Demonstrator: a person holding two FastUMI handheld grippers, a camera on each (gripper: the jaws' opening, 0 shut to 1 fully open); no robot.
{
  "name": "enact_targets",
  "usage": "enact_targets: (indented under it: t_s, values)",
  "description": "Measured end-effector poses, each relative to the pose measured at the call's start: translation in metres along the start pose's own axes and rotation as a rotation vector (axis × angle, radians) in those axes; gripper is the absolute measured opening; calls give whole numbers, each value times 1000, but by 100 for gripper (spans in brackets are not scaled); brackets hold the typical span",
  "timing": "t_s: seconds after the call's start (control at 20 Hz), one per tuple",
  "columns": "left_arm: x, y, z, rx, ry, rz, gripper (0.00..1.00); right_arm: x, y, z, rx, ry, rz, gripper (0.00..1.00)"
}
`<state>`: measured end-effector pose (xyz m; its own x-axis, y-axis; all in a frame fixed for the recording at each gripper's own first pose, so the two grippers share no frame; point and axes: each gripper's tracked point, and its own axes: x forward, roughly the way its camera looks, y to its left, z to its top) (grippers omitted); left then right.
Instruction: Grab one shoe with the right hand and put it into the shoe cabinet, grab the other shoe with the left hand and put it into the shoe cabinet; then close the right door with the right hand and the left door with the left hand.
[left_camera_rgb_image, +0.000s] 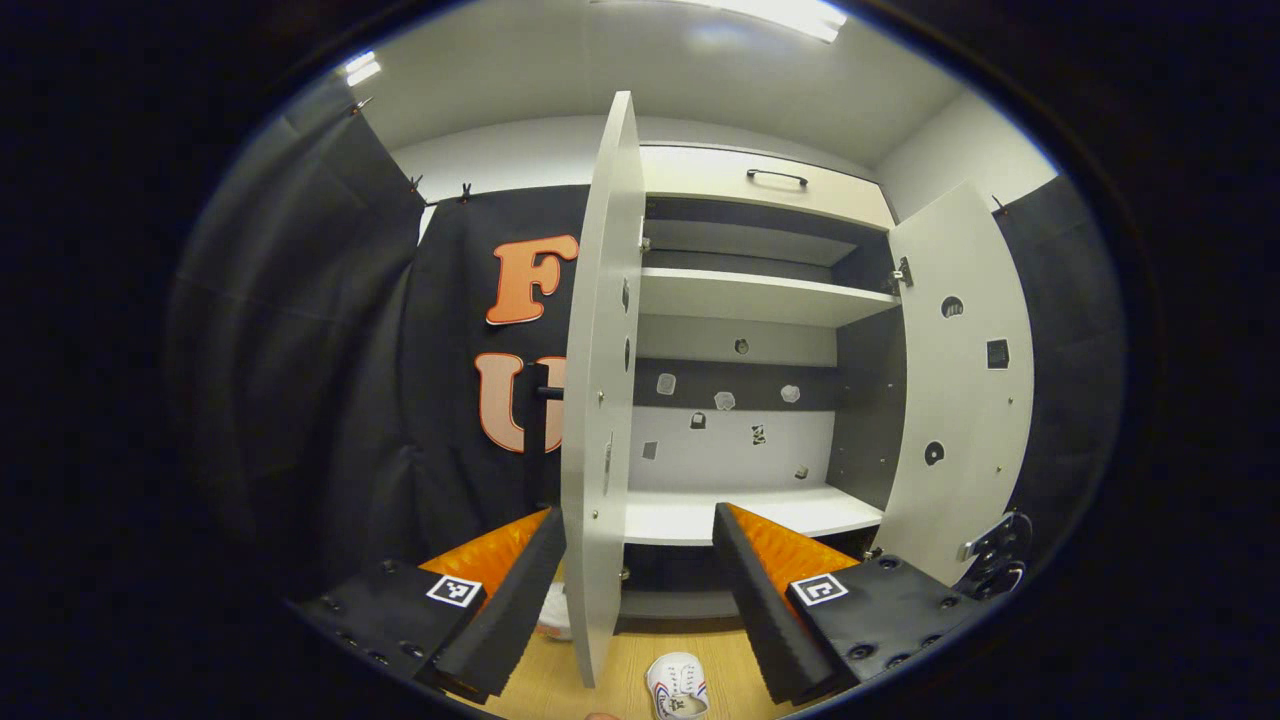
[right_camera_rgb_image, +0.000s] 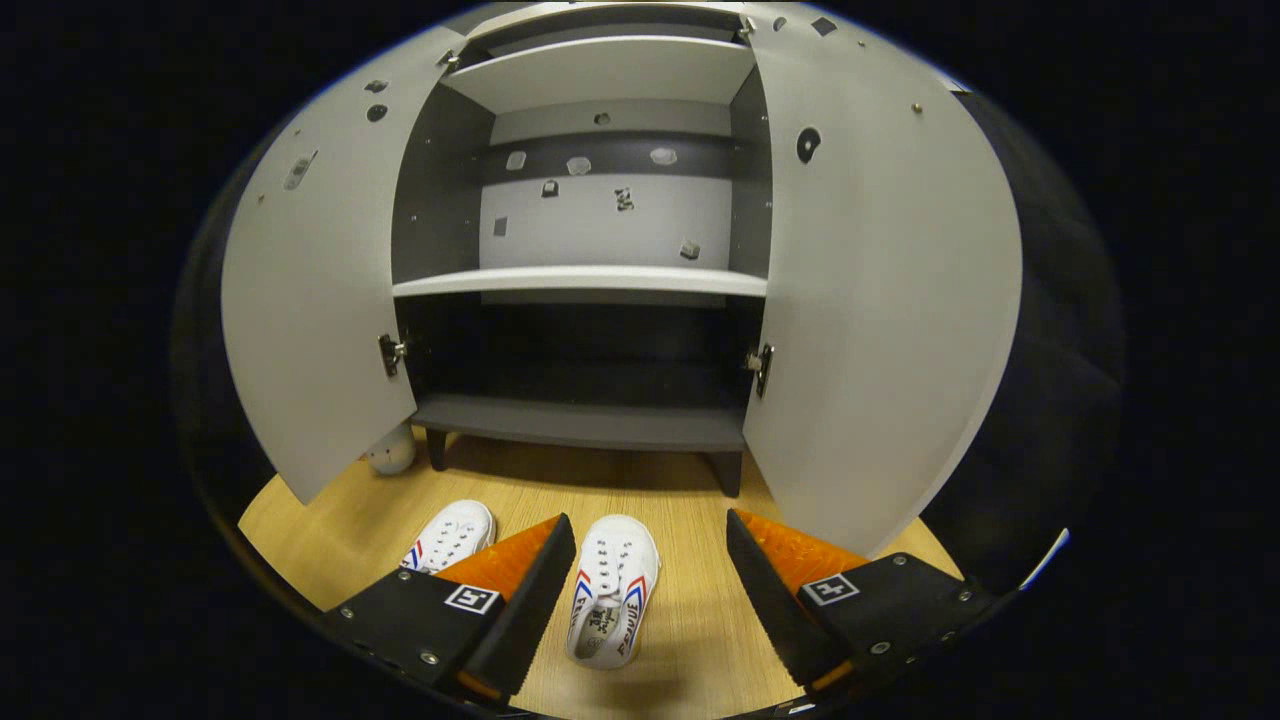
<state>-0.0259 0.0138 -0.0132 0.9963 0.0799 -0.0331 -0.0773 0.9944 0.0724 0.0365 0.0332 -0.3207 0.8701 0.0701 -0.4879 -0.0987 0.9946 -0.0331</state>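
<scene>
Two shoes sit on the floor; the right gripper (right_camera_rgb_image: 650, 590), fingers apart, frames the right shoe (right_camera_rgb_image: 613, 590). Drop straight, clamp mid-shoe. Left gripper (left_camera_rgb_image: 640, 590) gapes too.

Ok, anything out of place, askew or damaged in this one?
Nothing stands out. Both shoes sit upright on the wooden floor before the cabinet; both doors hang open. The right gripper is open over one shoe.

Both doors (right_camera_rgb_image: 310, 290) swung wide; cabinet (right_camera_rgb_image: 585, 420) bay open.
</scene>
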Motion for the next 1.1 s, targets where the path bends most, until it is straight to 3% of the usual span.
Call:
enact_targets:
  t_s: [0.15,0.3,0.7,0.95,1.1]
  values:
    - [-3,9,1,24,1,20,94,22,1,-43,17,86,0,94]
    - [-10,18,-1,30,2,46,96,40,2,-77,25,162,6,92]
    - [-18,27,-1,61,-1,83,96,74,5,-135,131,333,28,63]
    - [-19,28,-5,76,12,93,94,85,9,-147,249,398,27,36]
    - [-18,27,-9,75,27,90,96,85,8,-147,241,394,-1,22]
